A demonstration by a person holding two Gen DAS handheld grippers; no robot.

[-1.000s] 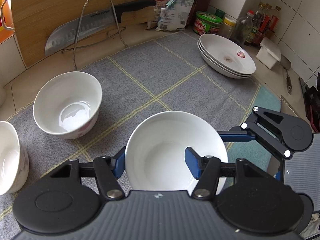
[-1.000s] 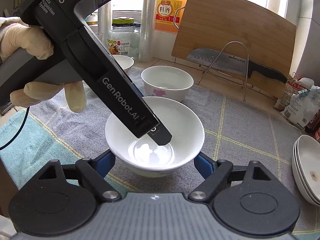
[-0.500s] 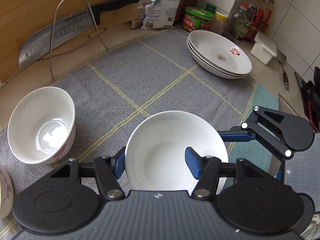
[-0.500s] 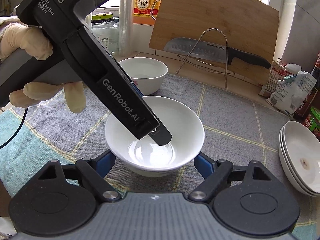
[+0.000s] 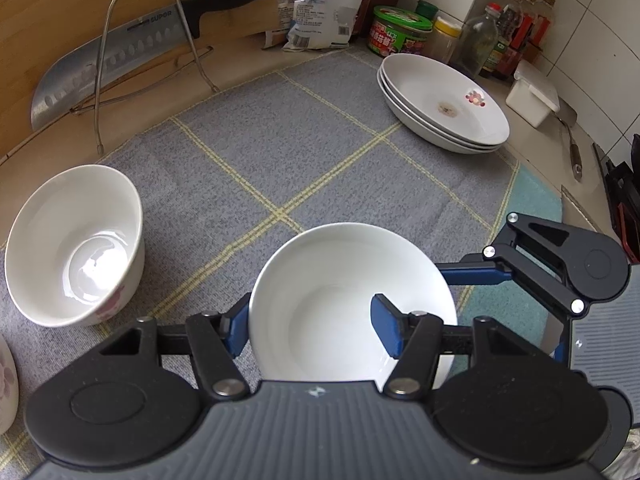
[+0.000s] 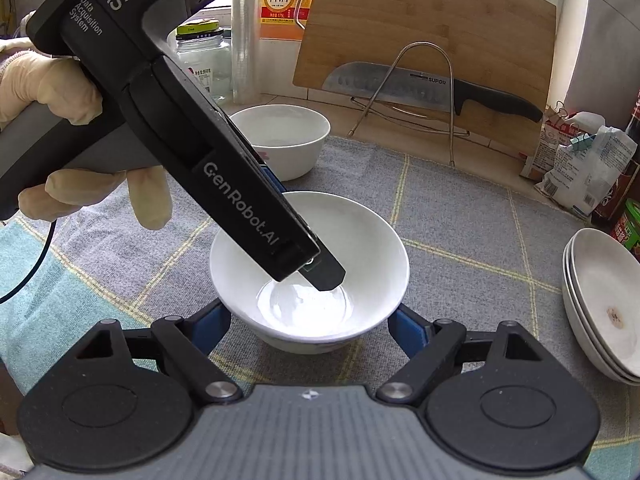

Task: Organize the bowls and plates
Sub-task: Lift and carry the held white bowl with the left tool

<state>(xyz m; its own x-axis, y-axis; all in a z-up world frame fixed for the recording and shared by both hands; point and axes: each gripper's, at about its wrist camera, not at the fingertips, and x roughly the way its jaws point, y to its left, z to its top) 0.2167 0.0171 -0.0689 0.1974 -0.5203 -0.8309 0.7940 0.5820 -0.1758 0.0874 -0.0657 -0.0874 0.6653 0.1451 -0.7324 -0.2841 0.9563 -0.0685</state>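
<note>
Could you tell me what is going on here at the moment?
A person with gloved hands is sorting dishes on a grey cloth. The left gripper straddles the near wall of a white bowl, its jaws opening. The right gripper flanks the same bowl without visibly gripping it. A flowered bowl and stacked plates stand apart.

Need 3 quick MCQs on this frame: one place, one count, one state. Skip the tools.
1. Where is the knife?
A) on the wire rack in front of the cutting board
B) inside a bowl
C) on top of the plates

2. How many plates are stacked?
A) one
B) three
C) five

3. What state is the top plate in?
A) spotless
B) broken in half
C) whole, with a brown stain

Answers:
1 A: the knife lies across the wire rack before the cutting board.
2 B: the plates show three nested rims.
3 C: the top plate has a stain near its centre.
</note>
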